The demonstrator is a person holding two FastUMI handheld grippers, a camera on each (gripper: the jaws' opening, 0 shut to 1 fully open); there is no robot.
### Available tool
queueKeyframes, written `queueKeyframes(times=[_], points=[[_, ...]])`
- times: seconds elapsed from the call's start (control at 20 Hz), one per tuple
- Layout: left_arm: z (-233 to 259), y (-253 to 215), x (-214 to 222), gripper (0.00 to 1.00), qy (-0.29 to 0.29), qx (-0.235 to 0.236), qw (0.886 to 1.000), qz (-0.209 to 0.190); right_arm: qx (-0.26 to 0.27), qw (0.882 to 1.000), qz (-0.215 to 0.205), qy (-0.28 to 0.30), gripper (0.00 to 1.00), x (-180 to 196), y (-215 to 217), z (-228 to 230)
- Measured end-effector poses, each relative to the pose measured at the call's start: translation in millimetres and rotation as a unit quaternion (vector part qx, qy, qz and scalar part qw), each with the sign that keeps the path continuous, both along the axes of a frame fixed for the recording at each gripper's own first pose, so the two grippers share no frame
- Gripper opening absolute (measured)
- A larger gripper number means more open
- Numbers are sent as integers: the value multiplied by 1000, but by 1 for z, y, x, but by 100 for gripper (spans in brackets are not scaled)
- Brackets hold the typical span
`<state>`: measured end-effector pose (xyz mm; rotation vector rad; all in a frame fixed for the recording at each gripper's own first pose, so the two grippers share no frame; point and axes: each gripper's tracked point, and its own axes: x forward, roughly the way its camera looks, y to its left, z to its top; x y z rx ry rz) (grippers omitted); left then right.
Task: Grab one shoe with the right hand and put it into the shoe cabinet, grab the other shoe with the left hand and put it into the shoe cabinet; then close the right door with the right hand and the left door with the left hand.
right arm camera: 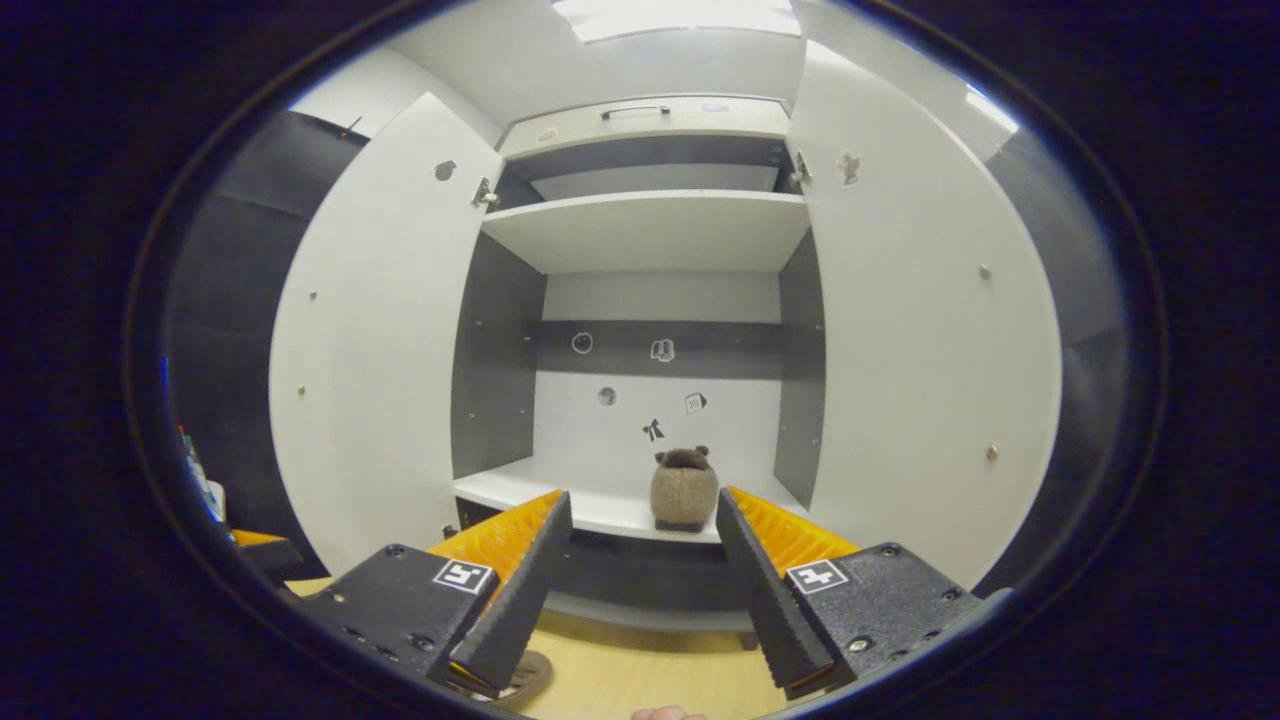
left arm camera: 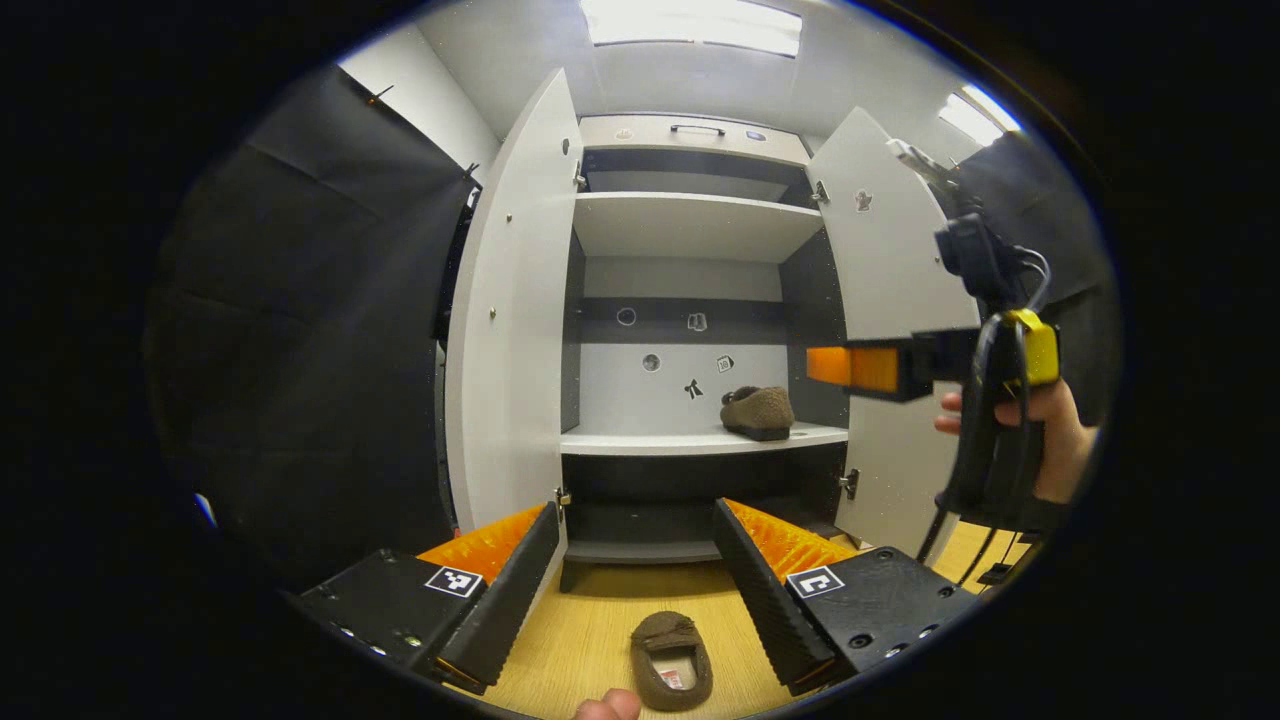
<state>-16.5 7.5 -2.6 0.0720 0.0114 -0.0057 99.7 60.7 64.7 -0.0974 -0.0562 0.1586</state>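
Note:
A brown slipper rests on the right part of the white cabinet's lower shelf. In the right gripper view this slipper stands just beyond my right gripper, which is open and holds nothing. The other brown slipper lies on the wooden floor in front of the cabinet, below my left gripper, which is open and apart from it. An edge of this floor slipper peeks out under the right gripper's left finger. In the left gripper view, a hand holds the right gripper up beside the right door.
Both cabinet doors stand wide open: the left door and the right door. An upper shelf holds nothing. The black booth cloth hangs at the left. The wooden floor runs up to the cabinet base.

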Motion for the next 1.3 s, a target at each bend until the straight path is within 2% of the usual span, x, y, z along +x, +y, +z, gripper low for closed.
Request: queueKeyframes(times=[0.15,0.2,0.25,0.35,0.6,0.75,0.85,1.0,1.3], points=[[-5,-2,-6,94,5,3,1000,-3,-8,999,-36,-12,92,-29,-21,-28],[-9,-2,-7,90,9,5,1000,-2,-12,999,-46,-11,92,-39,-27,-38],[-14,-2,-8,94,15,5,1000,-3,-16,999,-51,-7,92,-48,-31,-50],[-21,-3,-8,95,27,4,1000,-6,-17,998,-68,5,92,-65,-45,-77],[-35,-10,-3,94,55,-12,998,-22,-2,992,-99,81,92,-94,-68,-138],[-40,-8,19,95,77,-29,996,-32,-6,992,-108,72,93,-97,-77,-127],[-64,-3,33,95,111,-38,992,-35,-7,992,-108,63,92,-100,-80,-119],[-127,5,34,95,201,-37,978,-35,-2,992,-110,56,92,-107,-85,-113],[-237,8,23,95,326,-27,944,-41,-11,989,-128,72,92,-123,-105,-124]])
